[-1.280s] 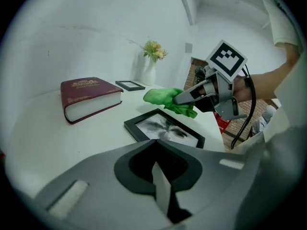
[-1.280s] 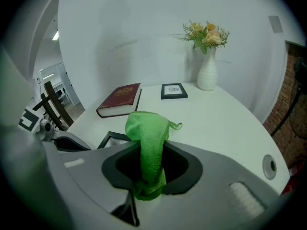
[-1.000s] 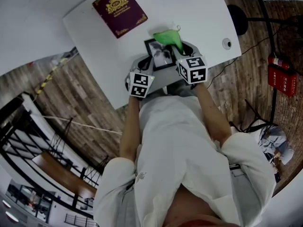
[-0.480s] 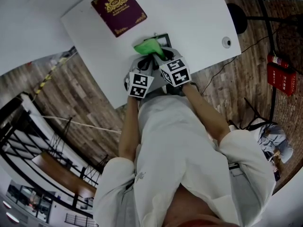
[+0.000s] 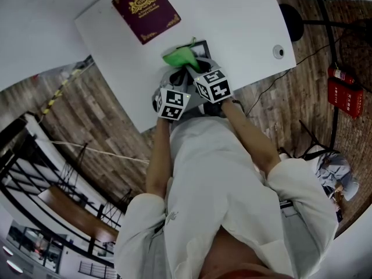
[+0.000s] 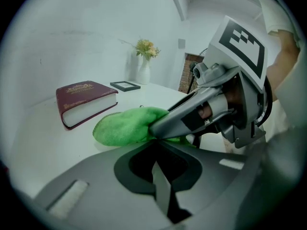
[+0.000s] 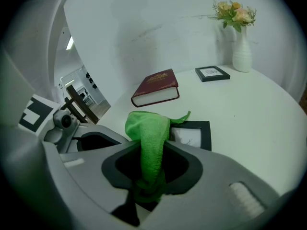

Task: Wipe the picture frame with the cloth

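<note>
A black picture frame point(image 7: 194, 135) lies flat on the white table point(image 5: 244, 28). In the head view the green cloth point(image 5: 179, 57) covers most of the frame point(image 5: 201, 45). My right gripper point(image 7: 148, 186) is shut on the cloth point(image 7: 148, 128), whose free end is draped over the frame's left part. My left gripper point(image 6: 160, 169) sits just left of the right one, its jaws closed together with nothing seen between them. From the left gripper view the cloth point(image 6: 124, 126) bulges out of the right gripper's tips point(image 6: 163, 126). Both marker cubes point(image 5: 172, 103) point(image 5: 213, 86) hover at the table's near edge.
A maroon book point(image 5: 145, 9) lies behind the frame on the left. A smaller black frame point(image 7: 212, 73) and a white vase of flowers point(image 7: 241, 47) stand at the far side. A cable hole point(image 5: 279, 52) is at the right. The table's edge runs just below the grippers.
My right gripper has carried the cloth leftward across the frame, from its right part to its left part. The left gripper has hardly moved.
</note>
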`<state>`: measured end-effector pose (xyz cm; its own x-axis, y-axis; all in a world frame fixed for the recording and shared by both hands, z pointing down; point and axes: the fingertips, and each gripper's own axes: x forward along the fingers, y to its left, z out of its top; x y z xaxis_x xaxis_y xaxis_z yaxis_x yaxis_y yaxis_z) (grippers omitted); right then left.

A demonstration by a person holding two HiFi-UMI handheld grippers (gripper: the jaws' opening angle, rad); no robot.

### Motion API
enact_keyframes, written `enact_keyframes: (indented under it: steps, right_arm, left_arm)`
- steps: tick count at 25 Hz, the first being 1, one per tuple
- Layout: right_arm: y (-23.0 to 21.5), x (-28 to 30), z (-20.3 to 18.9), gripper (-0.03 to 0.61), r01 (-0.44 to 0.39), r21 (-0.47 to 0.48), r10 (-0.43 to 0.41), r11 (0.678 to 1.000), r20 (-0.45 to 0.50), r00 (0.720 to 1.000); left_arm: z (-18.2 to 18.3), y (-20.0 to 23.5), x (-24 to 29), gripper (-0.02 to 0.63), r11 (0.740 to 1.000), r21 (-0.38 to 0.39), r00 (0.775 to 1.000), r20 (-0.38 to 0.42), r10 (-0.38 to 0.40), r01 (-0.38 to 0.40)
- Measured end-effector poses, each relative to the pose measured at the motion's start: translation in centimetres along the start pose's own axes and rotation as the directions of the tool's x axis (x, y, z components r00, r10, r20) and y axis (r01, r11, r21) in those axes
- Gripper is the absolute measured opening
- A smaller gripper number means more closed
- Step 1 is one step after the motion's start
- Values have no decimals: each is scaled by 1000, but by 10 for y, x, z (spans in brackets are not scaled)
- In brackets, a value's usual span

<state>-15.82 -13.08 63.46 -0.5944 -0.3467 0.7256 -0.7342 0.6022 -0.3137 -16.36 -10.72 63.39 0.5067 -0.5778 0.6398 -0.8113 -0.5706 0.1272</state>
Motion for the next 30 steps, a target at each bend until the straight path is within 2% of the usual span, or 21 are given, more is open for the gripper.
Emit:
enact_keyframes:
  steps: [4,18,24,30]
  right_arm:
    - [-9,-3,-6,92,26,-23,-26,999,-12,1000]
    - [-57,-39,-10,92,146,-42,-146,988,0,989]
    - [-80,-58,-8,92,253,28,-253,967,20,967]
    - [-66,-74,0,92,250,35,-252,968,60,966]
  left_arm:
    - [0,1,0,20,999,-35,1000,10,-10,10]
    - [0,1,-1,20,999,-44,1000,20,-6,7]
    - [-1,3,-1,20,998,-60,1000,28,-9,11]
    - [0,2,-1,20,998,-54,999,27,-24,26]
